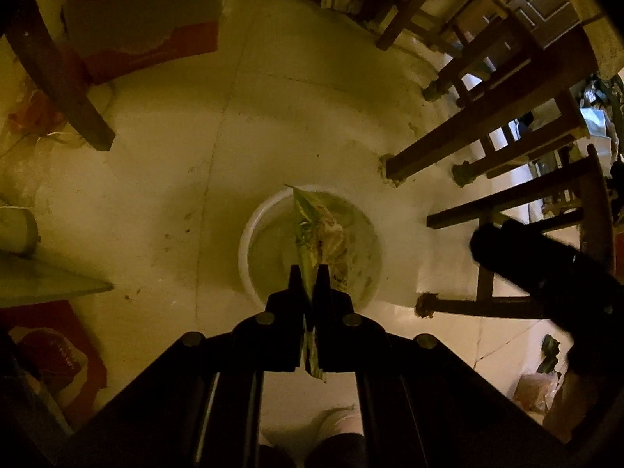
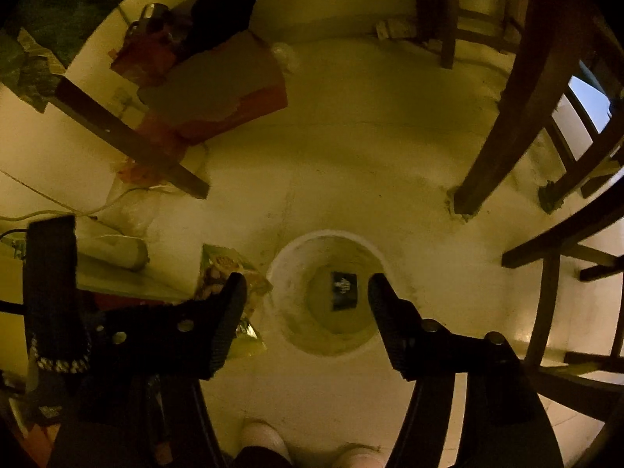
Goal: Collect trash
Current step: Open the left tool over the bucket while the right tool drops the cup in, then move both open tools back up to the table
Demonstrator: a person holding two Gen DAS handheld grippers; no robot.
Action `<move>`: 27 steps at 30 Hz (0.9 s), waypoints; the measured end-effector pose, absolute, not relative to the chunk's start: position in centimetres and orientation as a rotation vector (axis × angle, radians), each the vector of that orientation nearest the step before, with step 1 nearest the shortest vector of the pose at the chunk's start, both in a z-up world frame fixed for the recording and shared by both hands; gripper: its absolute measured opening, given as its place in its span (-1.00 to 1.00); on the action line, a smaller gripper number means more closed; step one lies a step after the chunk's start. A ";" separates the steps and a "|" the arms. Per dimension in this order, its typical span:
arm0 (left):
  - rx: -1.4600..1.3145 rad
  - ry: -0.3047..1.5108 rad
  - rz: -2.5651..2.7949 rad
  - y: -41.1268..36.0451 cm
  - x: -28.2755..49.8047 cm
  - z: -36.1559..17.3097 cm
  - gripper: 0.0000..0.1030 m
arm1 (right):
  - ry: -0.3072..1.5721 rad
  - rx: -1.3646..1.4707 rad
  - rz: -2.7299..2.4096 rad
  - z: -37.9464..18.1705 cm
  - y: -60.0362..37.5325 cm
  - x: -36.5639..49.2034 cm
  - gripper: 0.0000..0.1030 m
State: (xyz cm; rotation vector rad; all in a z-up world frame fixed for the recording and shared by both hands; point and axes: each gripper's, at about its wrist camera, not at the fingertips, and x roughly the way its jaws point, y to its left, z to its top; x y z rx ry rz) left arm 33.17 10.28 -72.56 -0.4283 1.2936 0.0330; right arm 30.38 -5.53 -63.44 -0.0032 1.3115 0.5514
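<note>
Left gripper (image 1: 308, 273) clenched on a green wrapper (image 1: 306, 230) over the bucket (image 1: 249, 230) — right gripper (image 2: 308, 284) spread wide, empty.

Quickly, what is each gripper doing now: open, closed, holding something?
Left gripper: closed on the green wrapper, above the white bucket.
Right gripper: jaws open, empty.

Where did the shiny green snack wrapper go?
The crinkled green foil snack wrapper is pinched in the left gripper, hanging above the round white plastic bin on the floor.
</note>
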 end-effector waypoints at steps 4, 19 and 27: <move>-0.398 1.321 0.043 9.9 34.1 -72.7 -0.36 | 1.336 0.003 0.519 -63.3 -6.2 30.4 0.19; -0.373 1.304 0.064 10.0 32.1 -62.2 -0.09 | 1.342 -0.048 0.482 -55.3 -7.1 29.5 0.18; -0.321 1.218 0.069 10.3 30.8 -50.1 -0.09 | 1.298 -0.048 0.512 -45.9 -6.6 28.8 0.18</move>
